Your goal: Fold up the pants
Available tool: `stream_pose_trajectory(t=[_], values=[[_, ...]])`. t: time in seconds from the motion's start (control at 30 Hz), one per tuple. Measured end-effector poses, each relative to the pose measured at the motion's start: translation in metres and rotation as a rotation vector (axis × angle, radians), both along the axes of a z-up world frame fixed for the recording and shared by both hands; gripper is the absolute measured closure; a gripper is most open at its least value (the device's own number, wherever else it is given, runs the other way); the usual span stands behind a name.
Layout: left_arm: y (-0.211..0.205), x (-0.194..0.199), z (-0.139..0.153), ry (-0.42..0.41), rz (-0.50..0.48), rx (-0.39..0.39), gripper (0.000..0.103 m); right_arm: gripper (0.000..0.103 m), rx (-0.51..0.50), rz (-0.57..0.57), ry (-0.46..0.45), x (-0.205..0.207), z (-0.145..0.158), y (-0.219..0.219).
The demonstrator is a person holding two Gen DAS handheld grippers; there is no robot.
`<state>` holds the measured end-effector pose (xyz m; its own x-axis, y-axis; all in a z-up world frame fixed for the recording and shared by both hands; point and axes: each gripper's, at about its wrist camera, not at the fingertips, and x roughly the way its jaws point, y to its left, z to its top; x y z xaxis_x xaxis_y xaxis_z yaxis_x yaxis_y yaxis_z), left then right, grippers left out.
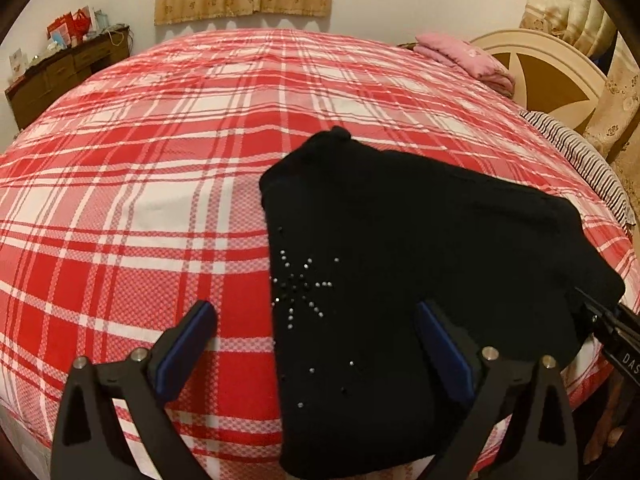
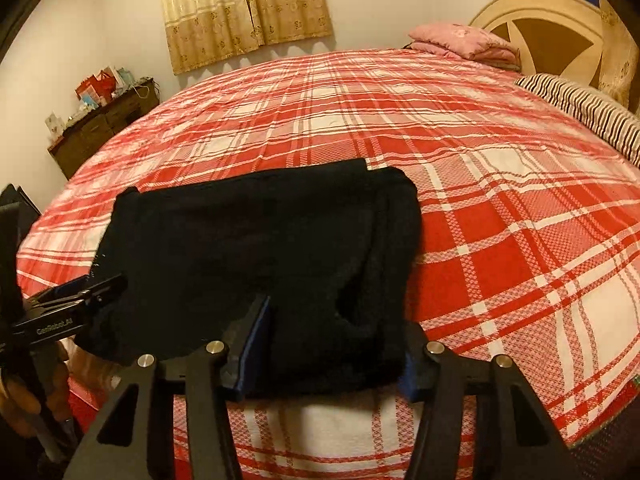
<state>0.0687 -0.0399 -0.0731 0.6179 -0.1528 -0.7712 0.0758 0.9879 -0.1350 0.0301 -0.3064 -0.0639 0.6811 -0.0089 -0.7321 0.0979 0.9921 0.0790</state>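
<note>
Folded black pants (image 1: pixel 420 248) lie on the bed's red-and-white plaid sheet (image 1: pixel 140 168), near its front edge.

Left tool (image 1: pixel 316 344) spread wide — one blue pad on bare sheet, the other over the black cloth, gripping nothing. Right tool (image 2: pixel 332 344) also released, its pads straddling the near edge of the pants. Rhinestone star pattern (image 1: pixel 304 280) shows on the fabric. Pink folded quilt (image 1: pixel 468 60) and striped pillow (image 2: pixel 584 112) sit by the headboard — well apart.

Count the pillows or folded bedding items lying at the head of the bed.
2. A pink folded blanket sits by the round headboard at the far side; a striped pillow lies nearer, along the right edge. Others may be hidden beyond the frame.
</note>
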Motion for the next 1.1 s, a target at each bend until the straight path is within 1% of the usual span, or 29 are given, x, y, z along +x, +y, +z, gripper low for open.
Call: stream_pose_trajectory(t=[0.07, 0.13, 0.17, 0.2, 0.23, 0.3, 0.37, 0.53, 0.67, 0.77, 0.8, 0.83, 0.9, 1.03, 1.1], values=[[-0.004, -0.003, 0.000, -0.017, -0.017, 0.007, 0.010, 0.052, -0.016, -0.012, -0.005, -0.001, 0.000, 0.002], [-0.009, -0.005, 0.005, -0.023, -0.068, -0.006, 0.034, 0.056, -0.014, -0.008, -0.014, -0.002, 0.000, 0.002], [-0.011, -0.006, 0.008, -0.028, -0.079, 0.001, 0.037, 0.058, -0.009, -0.008, -0.018, -0.003, 0.001, 0.002], [-0.016, -0.009, 0.010, -0.039, -0.097, 0.011, 0.048, 0.059, -0.005, -0.009, -0.021, -0.003, 0.001, 0.001], [-0.020, -0.010, 0.011, -0.044, -0.111, 0.020, 0.054, 0.060, -0.002, -0.010, -0.024, -0.004, 0.001, 0.001], [-0.025, -0.012, 0.011, -0.061, -0.109, 0.052, 0.056, 0.061, 0.000, -0.011, -0.028, -0.005, 0.001, 0.000], [-0.026, -0.012, 0.011, -0.062, -0.100, 0.055, 0.056, 0.061, -0.007, -0.010, -0.030, -0.005, 0.001, 0.001], [-0.020, -0.006, 0.009, -0.029, -0.074, 0.006, 0.056, 0.061, -0.017, -0.012, -0.033, -0.005, 0.000, 0.002], [-0.024, -0.007, 0.008, -0.035, -0.075, 0.038, 0.055, 0.061, -0.014, -0.012, -0.033, -0.006, 0.000, 0.003], [-0.024, -0.006, 0.006, -0.029, -0.049, 0.055, 0.043, 0.061, -0.020, -0.012, -0.034, -0.006, 0.000, 0.003], [-0.021, -0.005, 0.005, -0.023, -0.035, 0.046, 0.037, 0.061, -0.027, -0.011, -0.035, -0.006, -0.001, 0.004], [-0.018, -0.003, 0.003, -0.014, -0.026, 0.030, 0.035, 0.061, -0.034, -0.011, -0.036, -0.006, -0.001, 0.005], [-0.013, -0.001, 0.002, 0.004, -0.023, -0.001, 0.035, 0.061, -0.038, -0.012, -0.039, -0.006, -0.001, 0.005], [-0.018, -0.002, 0.004, 0.011, -0.036, 0.034, 0.034, 0.061, -0.030, -0.015, -0.041, -0.006, -0.001, 0.003], [-0.016, -0.001, 0.004, 0.020, -0.030, 0.018, 0.034, 0.061, -0.032, -0.016, -0.042, -0.006, -0.001, 0.003]])
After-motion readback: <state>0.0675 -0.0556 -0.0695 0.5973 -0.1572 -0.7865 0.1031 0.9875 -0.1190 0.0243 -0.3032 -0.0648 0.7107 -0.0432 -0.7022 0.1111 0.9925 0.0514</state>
